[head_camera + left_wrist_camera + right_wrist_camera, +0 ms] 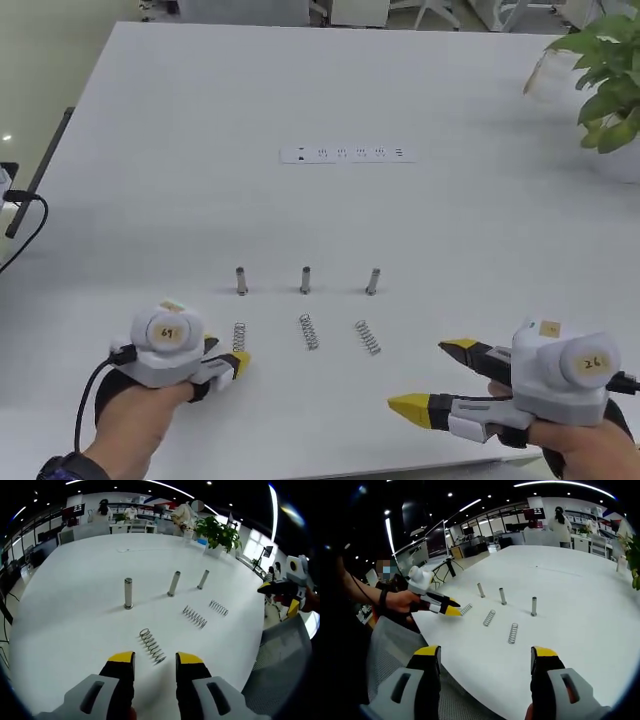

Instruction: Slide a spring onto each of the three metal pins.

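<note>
Bright overhead light, soft shadows, perhaps edge-warped

A: Head view, upper right: plant [605, 80] clipped by the right edge. Chair bases [430, 12] cut off along the top.
B: Black cable [25, 235] runs off the left edge. Jaws of the left gripper [238, 360] sit mostly under its own housing there.
A: Power strip [346, 154] markings too small to read.
B: Right gripper view, centre left: spring [465, 609] end meets a yellow tip; contact unclear.
A: Left gripper view: right gripper [277, 597] cut at the right margin, people [103, 509] at top tiny.
</note>
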The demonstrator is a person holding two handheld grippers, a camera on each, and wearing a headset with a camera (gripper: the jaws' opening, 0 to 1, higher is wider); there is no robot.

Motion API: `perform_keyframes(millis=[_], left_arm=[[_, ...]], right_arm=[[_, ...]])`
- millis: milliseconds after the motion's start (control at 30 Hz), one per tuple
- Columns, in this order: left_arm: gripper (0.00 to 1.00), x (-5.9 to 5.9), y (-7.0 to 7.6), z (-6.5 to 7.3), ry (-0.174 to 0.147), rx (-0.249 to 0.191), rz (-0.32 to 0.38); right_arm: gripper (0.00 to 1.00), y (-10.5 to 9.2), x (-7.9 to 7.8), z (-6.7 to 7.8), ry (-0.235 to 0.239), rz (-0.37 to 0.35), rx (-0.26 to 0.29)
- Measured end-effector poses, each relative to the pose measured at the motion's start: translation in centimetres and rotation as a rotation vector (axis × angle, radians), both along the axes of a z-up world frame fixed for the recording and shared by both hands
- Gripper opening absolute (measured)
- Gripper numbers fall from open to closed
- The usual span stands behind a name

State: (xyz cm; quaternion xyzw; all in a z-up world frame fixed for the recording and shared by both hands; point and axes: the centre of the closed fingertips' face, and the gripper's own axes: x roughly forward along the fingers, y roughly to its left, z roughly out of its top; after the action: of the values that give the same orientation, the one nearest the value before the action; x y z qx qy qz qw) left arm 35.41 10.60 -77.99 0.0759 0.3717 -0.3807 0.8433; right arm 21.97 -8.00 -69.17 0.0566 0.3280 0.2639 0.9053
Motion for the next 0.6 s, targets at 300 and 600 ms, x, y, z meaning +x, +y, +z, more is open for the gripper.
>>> perform_keyframes(millis=[300, 600], left_arm=[[0.22, 0.20, -0.61, -0.35, 0.000, 0.004, 0.029], [0.18, 0.53, -0.76, -0.73, -0.001, 0.017, 0.063]], right_arm=[[0.72, 0.37, 0.21, 0.14, 0.000, 0.012, 0.000], [0.72, 0.60, 0.30, 0.09, 0.008, 0.035, 0.001]])
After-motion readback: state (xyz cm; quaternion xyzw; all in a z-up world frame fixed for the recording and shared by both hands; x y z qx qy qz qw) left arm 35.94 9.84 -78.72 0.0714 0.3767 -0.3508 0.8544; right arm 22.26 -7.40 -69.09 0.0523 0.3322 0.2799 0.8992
